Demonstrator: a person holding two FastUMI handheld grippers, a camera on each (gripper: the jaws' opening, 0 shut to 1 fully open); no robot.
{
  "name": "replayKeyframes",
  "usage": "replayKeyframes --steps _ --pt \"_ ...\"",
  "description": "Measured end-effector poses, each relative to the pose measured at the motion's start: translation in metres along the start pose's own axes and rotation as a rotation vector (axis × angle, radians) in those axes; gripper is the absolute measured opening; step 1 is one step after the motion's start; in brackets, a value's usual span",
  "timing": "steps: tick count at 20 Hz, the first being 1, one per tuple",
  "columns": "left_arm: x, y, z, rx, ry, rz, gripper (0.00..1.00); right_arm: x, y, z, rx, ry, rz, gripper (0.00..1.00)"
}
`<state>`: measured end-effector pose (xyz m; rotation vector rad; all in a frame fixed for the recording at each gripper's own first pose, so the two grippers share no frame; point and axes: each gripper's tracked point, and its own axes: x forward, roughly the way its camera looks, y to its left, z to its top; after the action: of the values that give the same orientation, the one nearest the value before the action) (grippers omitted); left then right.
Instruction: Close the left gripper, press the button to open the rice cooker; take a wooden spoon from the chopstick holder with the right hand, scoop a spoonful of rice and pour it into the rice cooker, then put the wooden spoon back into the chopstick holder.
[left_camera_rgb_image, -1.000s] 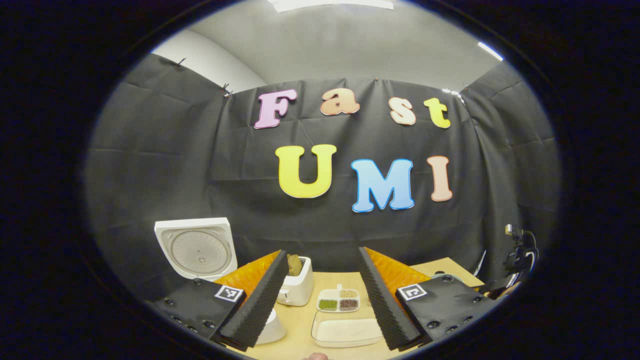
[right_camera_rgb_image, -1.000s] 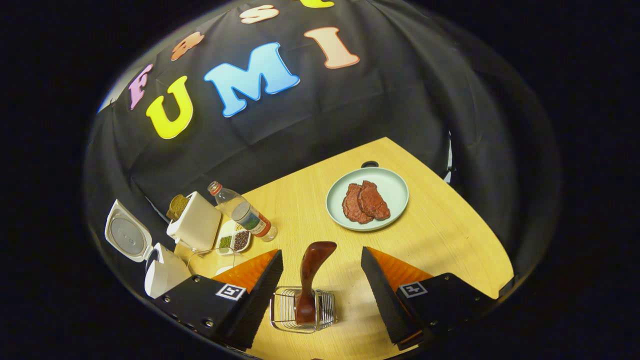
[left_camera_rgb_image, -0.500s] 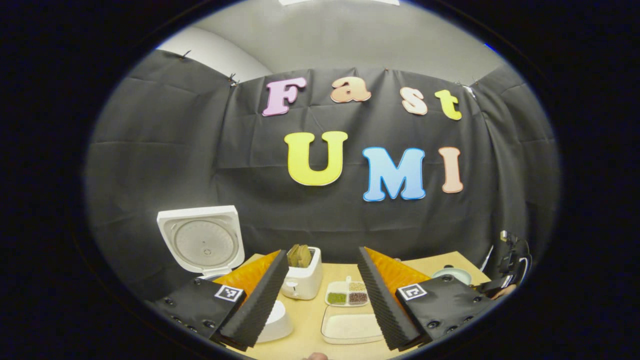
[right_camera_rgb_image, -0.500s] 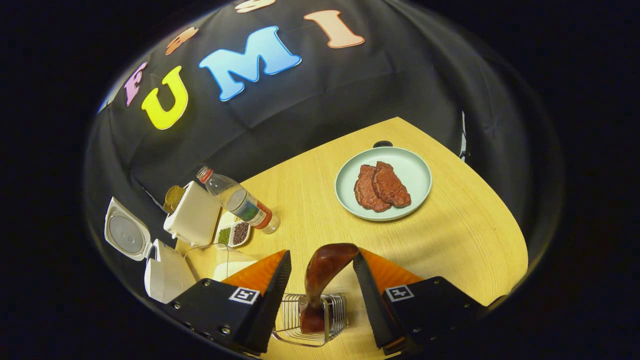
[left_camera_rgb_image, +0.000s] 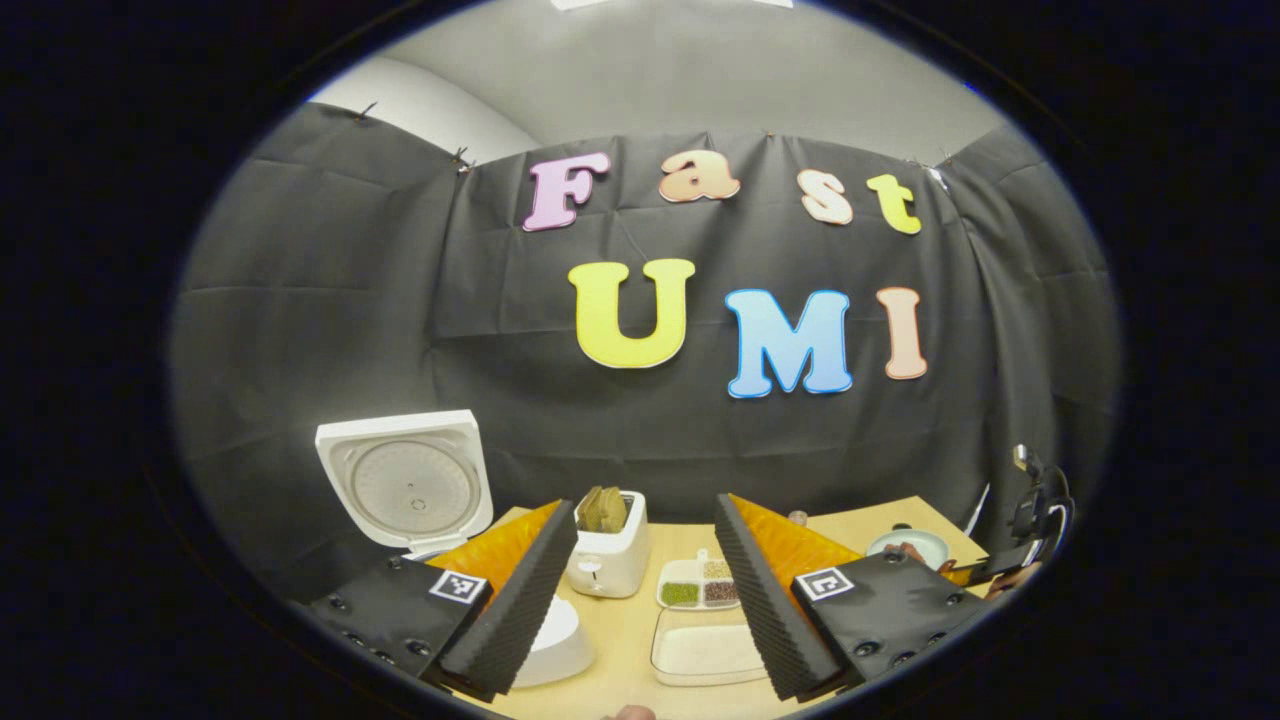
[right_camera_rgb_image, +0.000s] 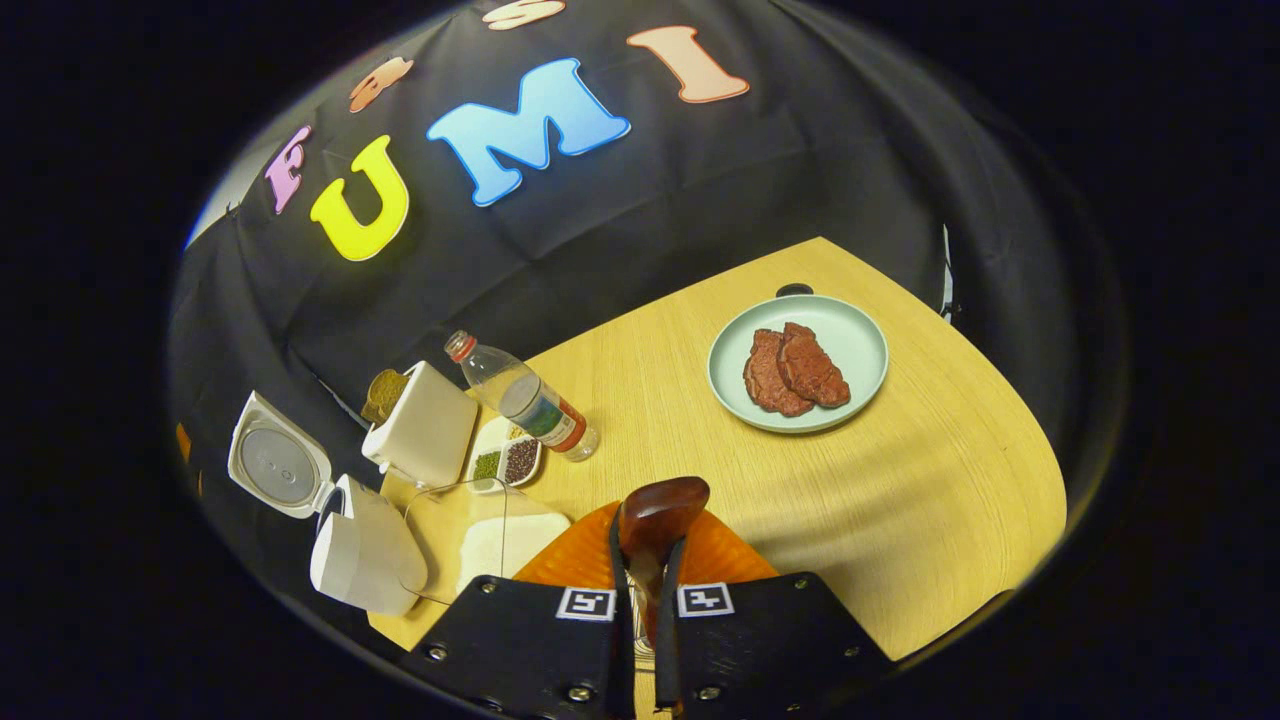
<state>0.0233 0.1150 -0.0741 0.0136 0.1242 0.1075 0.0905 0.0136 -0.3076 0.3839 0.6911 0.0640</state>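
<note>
One step looks done: cooker (right_camera_rgb_image: 365, 545), lower left, has its lid up. Right gripper (right_camera_rgb_image: 640, 560) is clamped on the spoon (right_camera_rgb_image: 655, 510), bottom centre; left gripper (left_camera_rgb_image: 640, 570) gapes empty. Scooping, pouring, returning remain.

both tools (left_camera_rgb_image: 645, 560) (right_camera_rgb_image: 640, 590) have black screwed housings, square coded tags, ridged fingers.

White rice cooker (left_camera_rgb_image: 405, 485), dark reddish-brown wooden spoon (right_camera_rgb_image: 655, 512), pale green plate (right_camera_rgb_image: 860, 345).
</note>
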Motion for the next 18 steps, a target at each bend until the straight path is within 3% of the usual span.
replayKeyframes --steps 5,10,13,18 --pt "-0.005 0.009 -0.003 -0.007 -0.007 -0.010 0.96 -0.032 0.030 0.033 -0.050 -0.075 0.031 0.09" --pt "-0.009 0.029 -0.003 -0.015 -0.016 -0.018 0.96 -0.056 0.103 0.071 -0.114 -0.168 0.146 0.08" --pt "-0.009 0.046 -0.007 -0.020 -0.017 -0.024 0.96 -0.043 0.154 0.073 -0.192 -0.189 0.211 0.08" --pt "-0.011 0.081 -0.011 -0.014 -0.013 -0.012 0.96 0.010 0.203 0.030 -0.348 -0.152 0.227 0.08"
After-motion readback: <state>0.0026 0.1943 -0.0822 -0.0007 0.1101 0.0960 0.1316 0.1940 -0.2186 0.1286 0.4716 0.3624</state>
